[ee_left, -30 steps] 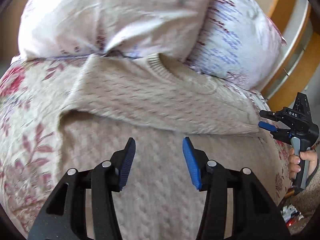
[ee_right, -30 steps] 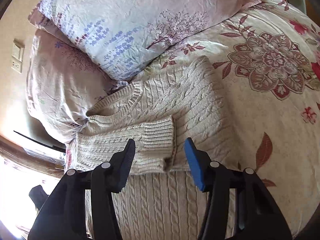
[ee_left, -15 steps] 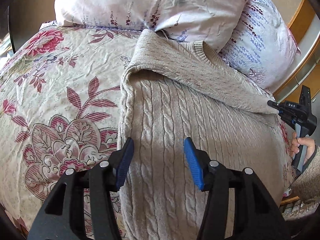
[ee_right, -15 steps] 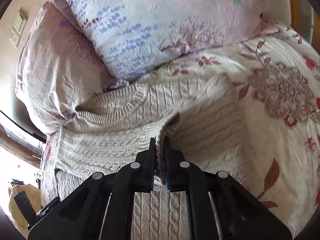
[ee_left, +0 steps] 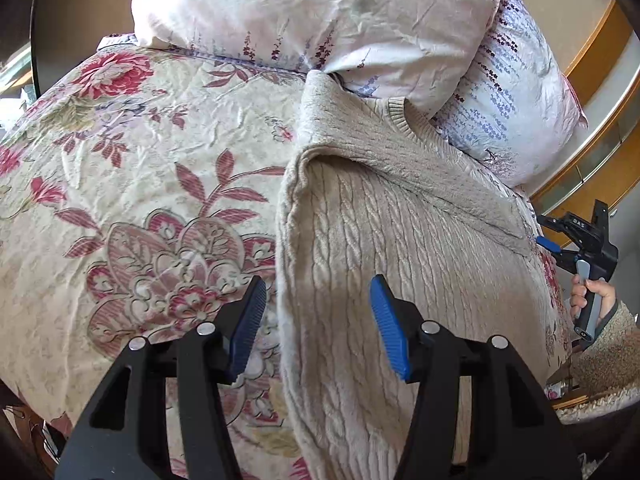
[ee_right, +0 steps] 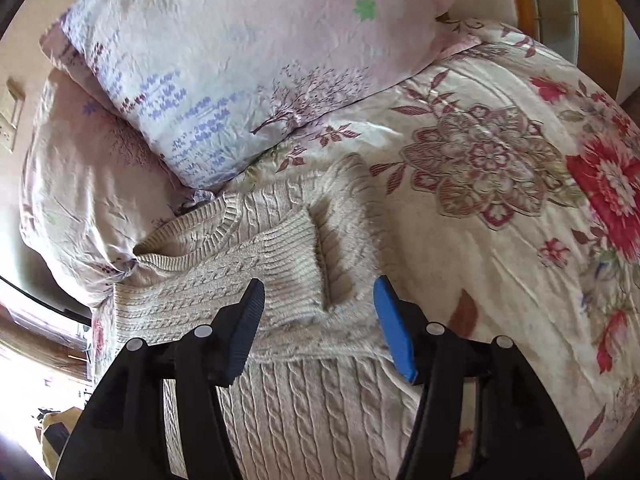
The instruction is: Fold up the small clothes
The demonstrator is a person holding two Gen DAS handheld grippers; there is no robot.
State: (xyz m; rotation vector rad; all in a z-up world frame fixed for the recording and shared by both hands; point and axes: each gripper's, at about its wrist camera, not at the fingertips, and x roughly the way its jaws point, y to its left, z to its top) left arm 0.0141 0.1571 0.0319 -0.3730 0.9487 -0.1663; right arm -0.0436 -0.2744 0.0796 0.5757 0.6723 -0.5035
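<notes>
A beige cable-knit sweater (ee_left: 392,248) lies on the floral bedspread, collar toward the pillows, with both sleeves folded across its chest. My left gripper (ee_left: 318,324) is open and empty above the sweater's left side edge. My right gripper (ee_right: 320,324) is open and empty just above the folded sleeve's ribbed cuff (ee_right: 292,256) on the sweater (ee_right: 304,408). The right gripper also shows in the left wrist view (ee_left: 556,246), open at the sweater's far edge, held by a hand.
Two pale floral pillows (ee_left: 320,20) (ee_right: 240,60) lie at the head of the bed, touching the sweater's collar. The floral bedspread (ee_left: 120,208) (ee_right: 520,184) spreads to the sides. A wooden bed frame (ee_left: 592,136) runs along the right.
My right gripper was shut on the sleeve cuff half a second ago; it has opened and let the cuff lie on the chest. My left gripper has drawn back, staying open.
</notes>
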